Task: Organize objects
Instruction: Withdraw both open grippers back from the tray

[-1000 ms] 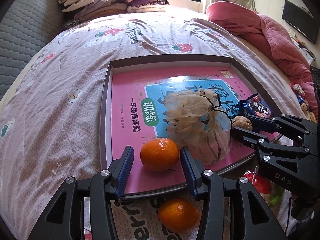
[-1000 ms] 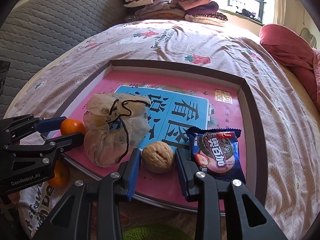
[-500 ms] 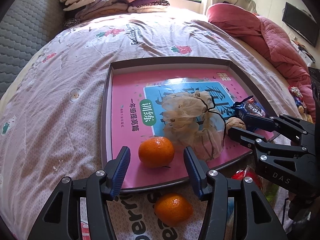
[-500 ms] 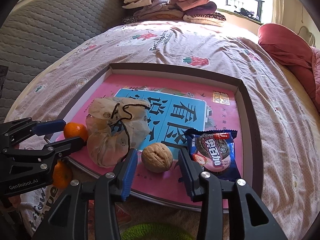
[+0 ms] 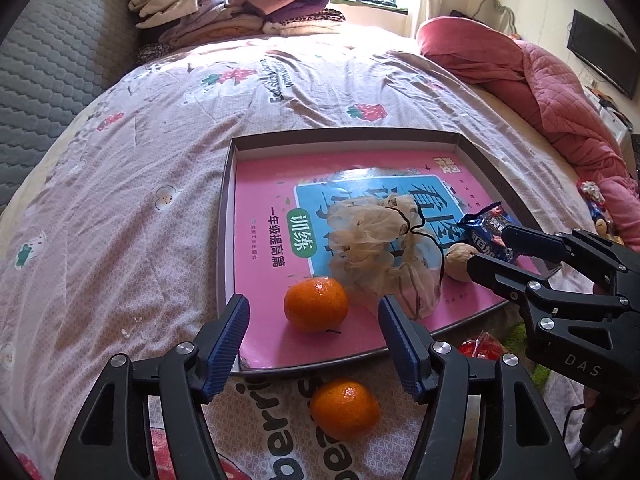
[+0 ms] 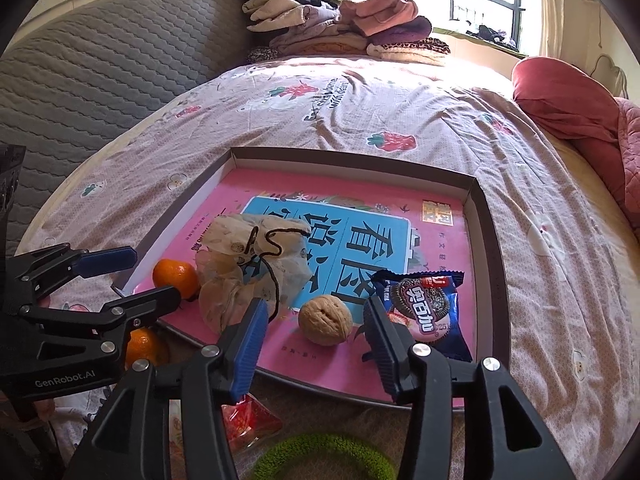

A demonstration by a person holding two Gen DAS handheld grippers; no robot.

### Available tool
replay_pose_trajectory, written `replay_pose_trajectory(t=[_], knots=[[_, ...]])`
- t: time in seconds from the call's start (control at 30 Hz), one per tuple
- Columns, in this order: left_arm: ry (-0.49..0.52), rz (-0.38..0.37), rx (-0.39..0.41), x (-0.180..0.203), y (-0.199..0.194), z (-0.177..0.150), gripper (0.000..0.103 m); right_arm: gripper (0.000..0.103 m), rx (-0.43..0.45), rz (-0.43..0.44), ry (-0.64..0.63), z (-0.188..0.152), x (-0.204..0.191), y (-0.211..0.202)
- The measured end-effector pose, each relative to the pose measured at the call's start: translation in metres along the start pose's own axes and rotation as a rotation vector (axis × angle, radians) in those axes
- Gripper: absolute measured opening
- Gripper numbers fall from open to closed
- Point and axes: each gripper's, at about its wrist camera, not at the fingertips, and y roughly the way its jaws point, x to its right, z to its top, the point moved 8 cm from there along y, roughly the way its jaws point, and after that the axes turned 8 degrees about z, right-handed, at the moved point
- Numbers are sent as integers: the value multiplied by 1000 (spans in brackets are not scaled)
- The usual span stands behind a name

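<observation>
Since a second ago: both claws have backed off toward the near edge of the bed. The mandarin and walnut used to sit between the pads, now they lie just past the tips. Nothing in the tray has shifted.

Left claw [image 5: 314, 342]: wide open, holding nothing. Blue pads flank empty air.

Right claw [image 6: 314, 344]: same deal, spread wide and empty.

Mandarin [image 5: 316, 304]: in the tray [image 5: 225, 216], near-left corner, dead ahead at 12 o'clock from the left claw, just beyond the fingertips and centred in the gap. It's round, so there's no long axis to line up with.

Second mandarin [image 5: 345, 408]: outside the tray on the bedspread, at 6 o'clock from the first one, under the left claw. My guess is this one still needs putting away.

Walnut [image 6: 325, 320]: in the tray, 12 o'clock from the right claw, just past the tips and a hair right of centre. Its seam runs roughly across the view.

Pouch [image 6: 252, 264]: drawstring mesh bag, crumpled, between the mandarin and the walnut, at about 11 o'clock from the right claw. Its near edge is just beside the right claw's left pad.

Cookie pack [image 6: 424, 312]: 1 o'clock from the right claw, long axis running away from the camera, just right of the walnut.

Who's nearer: left claw owns both mandarins, right claw owns the walnut and cookie pack. The pouch sits about midway between them.

Next move, probably: a straight push forward would put either round thing back between the pads.
</observation>
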Motion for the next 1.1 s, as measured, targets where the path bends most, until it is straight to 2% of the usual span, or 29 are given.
replay_pose_trajectory(t=[0.3, 0.63, 0.83, 0.9, 1.1], knots=[[-24, -10, 20, -4, -16, 0, 69, 53, 59, -22, -18, 6, -6, -28], [-42, -20, 83, -2, -43, 1, 74, 57, 132, -45, -48, 5, -18, -63], [-50, -45, 103, 5, -56, -3, 74, 57, 136, -50, -41, -7, -19, -72], [-44, -32, 111, 6, -58, -7, 74, 57, 140, -45, -36, -9, -20, -74], [-55, -32, 92, 5, -59, -22, 74, 58, 156, -26, -40, -15, -29, -84]])
